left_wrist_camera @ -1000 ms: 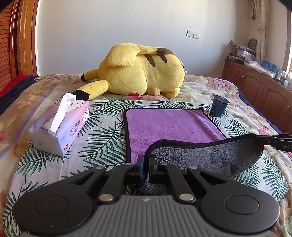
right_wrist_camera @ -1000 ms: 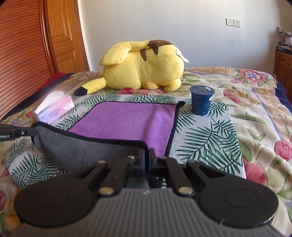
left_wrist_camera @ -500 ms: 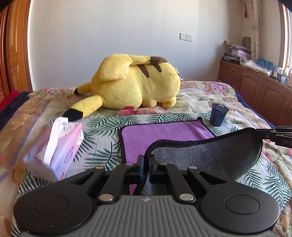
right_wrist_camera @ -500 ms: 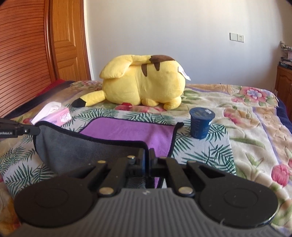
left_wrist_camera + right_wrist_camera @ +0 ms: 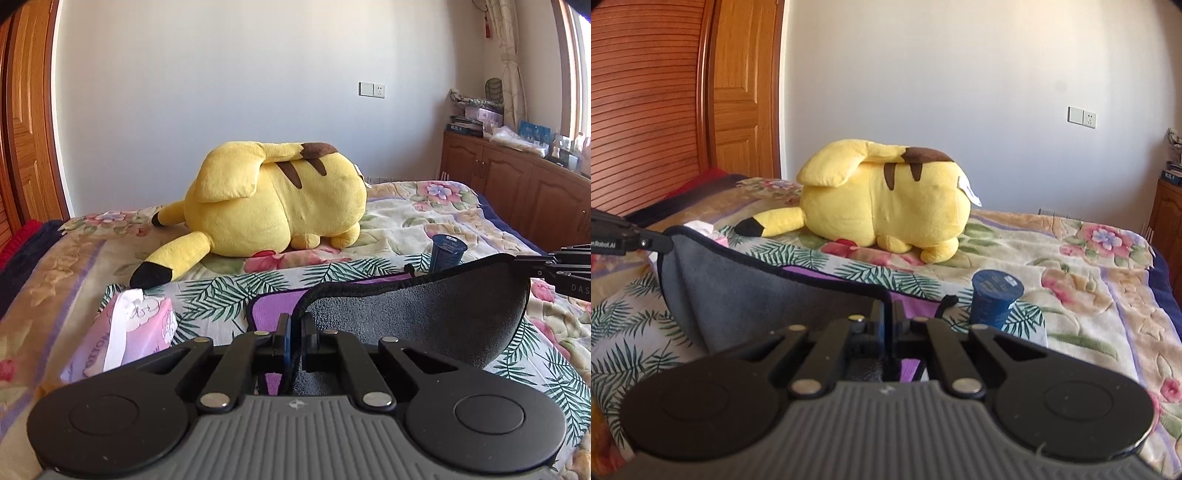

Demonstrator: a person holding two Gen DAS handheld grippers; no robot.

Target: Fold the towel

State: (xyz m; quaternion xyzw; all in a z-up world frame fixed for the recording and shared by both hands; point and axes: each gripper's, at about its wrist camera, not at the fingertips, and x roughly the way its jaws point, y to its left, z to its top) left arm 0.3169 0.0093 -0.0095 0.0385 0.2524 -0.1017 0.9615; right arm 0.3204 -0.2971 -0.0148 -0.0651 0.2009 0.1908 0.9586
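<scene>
The towel [image 5: 424, 317] is purple on top, grey underneath, with a black hem. It lies on the bed, its near edge lifted and hanging between my two grippers, grey side toward me. My left gripper [image 5: 294, 332] is shut on the near left corner. My right gripper [image 5: 886, 321] is shut on the near right corner; it also shows at the right edge of the left wrist view [image 5: 554, 266]. The towel's grey underside [image 5: 746, 295] fills the left of the right wrist view. The purple far half [image 5: 827, 277] stays flat on the bed.
A yellow plush toy [image 5: 273, 203] lies beyond the towel. A pink tissue pack [image 5: 125, 332] sits left of it. A dark blue cup [image 5: 995, 299] stands by the towel's far right corner. Wooden cabinets [image 5: 517, 184] line the right wall, a wooden door [image 5: 738, 110] the left.
Both grippers have risen and moved forward with the towel's near edge. More grey underside shows and less purple is visible.
</scene>
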